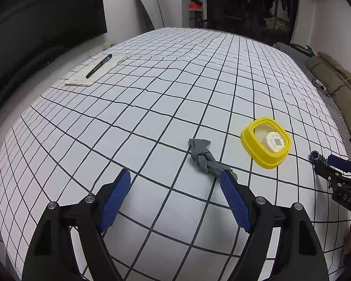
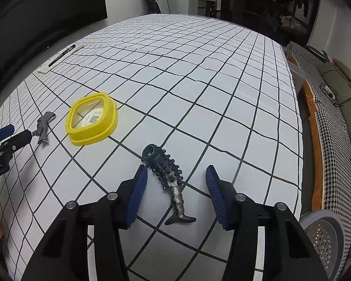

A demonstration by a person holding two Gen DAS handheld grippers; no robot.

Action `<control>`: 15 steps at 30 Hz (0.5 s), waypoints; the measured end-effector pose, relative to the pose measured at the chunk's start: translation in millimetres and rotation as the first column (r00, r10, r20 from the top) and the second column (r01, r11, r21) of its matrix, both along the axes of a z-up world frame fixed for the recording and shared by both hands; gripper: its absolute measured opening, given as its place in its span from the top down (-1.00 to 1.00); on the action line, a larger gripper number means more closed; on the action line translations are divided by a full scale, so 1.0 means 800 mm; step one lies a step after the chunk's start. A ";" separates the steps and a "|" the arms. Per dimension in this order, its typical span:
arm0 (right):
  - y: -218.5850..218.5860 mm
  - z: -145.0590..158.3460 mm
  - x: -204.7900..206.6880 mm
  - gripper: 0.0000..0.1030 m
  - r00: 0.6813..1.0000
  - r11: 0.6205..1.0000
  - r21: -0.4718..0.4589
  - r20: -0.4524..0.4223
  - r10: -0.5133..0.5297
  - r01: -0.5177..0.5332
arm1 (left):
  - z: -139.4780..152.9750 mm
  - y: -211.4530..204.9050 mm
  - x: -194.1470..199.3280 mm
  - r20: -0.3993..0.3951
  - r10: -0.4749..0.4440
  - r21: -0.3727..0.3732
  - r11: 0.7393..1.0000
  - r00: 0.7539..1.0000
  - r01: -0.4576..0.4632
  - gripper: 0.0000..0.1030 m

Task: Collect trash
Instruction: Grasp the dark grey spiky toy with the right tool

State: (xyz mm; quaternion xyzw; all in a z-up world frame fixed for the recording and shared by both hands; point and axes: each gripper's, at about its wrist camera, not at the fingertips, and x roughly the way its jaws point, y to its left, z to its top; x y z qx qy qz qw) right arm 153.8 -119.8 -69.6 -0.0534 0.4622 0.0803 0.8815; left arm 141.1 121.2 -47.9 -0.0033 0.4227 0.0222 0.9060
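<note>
A crumpled grey rag (image 1: 202,155) lies on the checked cloth (image 1: 152,107); its tail ends at the tip of my left gripper's right finger. My left gripper (image 1: 175,174) stands open just short of the rag, with only cloth between its pads. In the right wrist view, a dark knobbly fish-shaped thing (image 2: 167,175) lies lengthwise between the fingers of my right gripper (image 2: 175,169). Its left pad is close to the knobs, its right pad well apart, so the gripper is open. The rag (image 2: 44,126) and the left gripper's fingers (image 2: 9,135) show at the left there.
A yellow square-rimmed container (image 1: 265,146) holding a white round piece with a QR code sits right of the rag. A black pen (image 1: 98,66) lies on a paper sheet far left. A grey perforated basket (image 2: 323,234) stands off the table's right edge, beside a houndstooth-covered sofa (image 2: 332,126).
</note>
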 end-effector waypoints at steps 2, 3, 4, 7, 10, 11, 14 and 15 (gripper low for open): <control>0.003 0.001 -0.002 0.41 1.000 1.000 0.007 0.005 0.009 -0.009 | 0.000 0.000 0.000 0.001 0.000 -0.001 1.000 1.000 0.000 -0.50; 0.005 0.001 -0.002 0.51 1.000 1.000 0.004 0.009 0.014 -0.014 | 0.000 0.001 0.000 0.001 0.000 -0.002 1.000 1.000 0.000 -0.50; 0.008 0.001 -0.003 0.52 1.000 1.000 -0.001 0.013 0.016 -0.016 | 0.000 0.001 0.000 0.000 0.001 -0.001 1.000 1.000 -0.001 -0.50; 0.011 0.001 -0.006 0.52 1.000 1.000 0.009 0.024 0.013 -0.013 | 0.001 0.001 -0.001 0.001 0.006 0.000 1.000 1.000 -0.006 -0.51; 0.007 0.002 -0.007 0.52 1.000 0.999 0.043 0.028 -0.004 0.003 | 0.005 0.000 -0.003 0.003 0.005 -0.003 1.000 1.000 -0.005 -0.51; 0.004 0.002 -0.007 0.52 1.000 0.998 0.059 0.026 -0.012 0.010 | 0.006 0.000 -0.003 0.003 0.003 -0.004 1.000 1.000 -0.003 -0.52; -0.002 0.004 -0.008 0.52 0.999 0.996 0.087 0.023 -0.030 0.028 | 0.007 -0.003 -0.003 -0.006 -0.008 -0.009 1.000 1.000 0.008 -0.54; -0.002 0.005 -0.010 0.52 0.999 0.996 0.089 0.022 -0.033 0.031 | 0.008 -0.003 -0.003 -0.009 -0.011 -0.009 1.000 1.000 0.011 -0.54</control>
